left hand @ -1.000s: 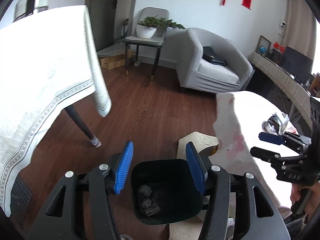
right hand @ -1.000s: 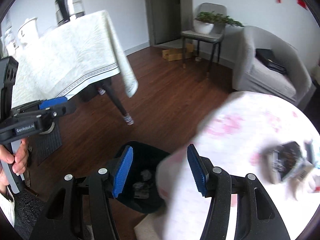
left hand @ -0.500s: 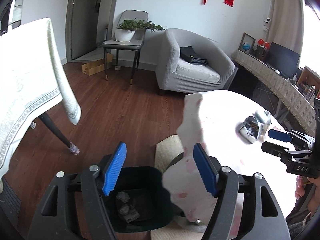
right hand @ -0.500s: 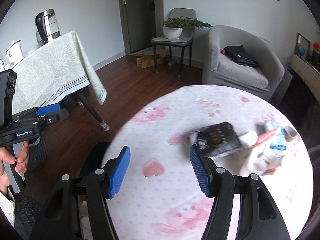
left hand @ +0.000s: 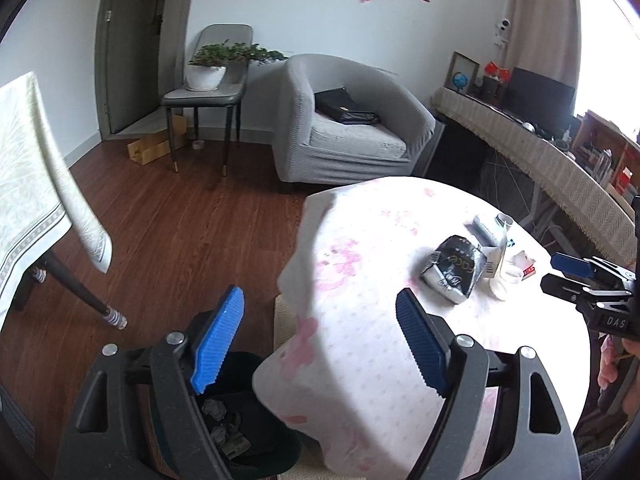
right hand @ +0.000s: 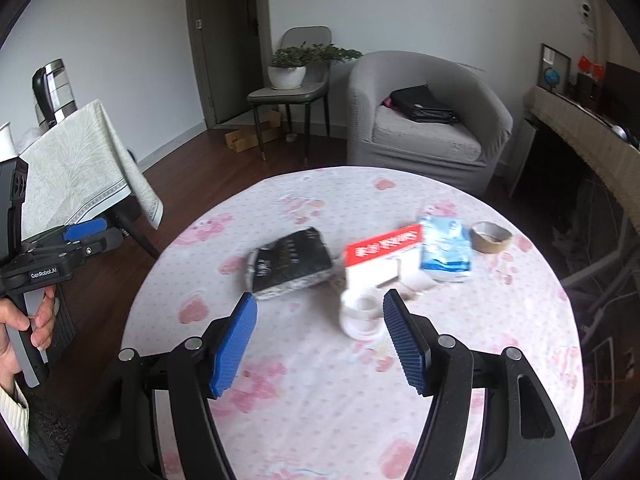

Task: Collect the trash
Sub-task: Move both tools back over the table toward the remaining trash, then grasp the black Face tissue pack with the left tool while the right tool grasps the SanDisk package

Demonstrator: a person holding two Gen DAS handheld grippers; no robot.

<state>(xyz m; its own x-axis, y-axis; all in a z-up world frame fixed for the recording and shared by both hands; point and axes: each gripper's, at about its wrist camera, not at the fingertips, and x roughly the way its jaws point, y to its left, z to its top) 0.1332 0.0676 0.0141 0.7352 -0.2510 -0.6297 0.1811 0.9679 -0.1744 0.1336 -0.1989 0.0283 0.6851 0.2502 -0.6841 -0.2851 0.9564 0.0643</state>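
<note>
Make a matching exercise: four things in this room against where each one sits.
Things:
1. black packet
2. potted plant
3. black bag
4. crumpled trash

Places:
A. on the armchair seat
B. in the bin on the floor
C. on the round table
D. on the grey chair by the door

Pairs: 1-C, 2-D, 3-A, 4-B

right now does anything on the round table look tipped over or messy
Yes. Litter is bunched on the round table: a black packet lying flat, a red and white carton on its side against a blue and white pouch, a white cup and a tape roll. No spill shows. Both hand-held grippers are open and empty.
</note>
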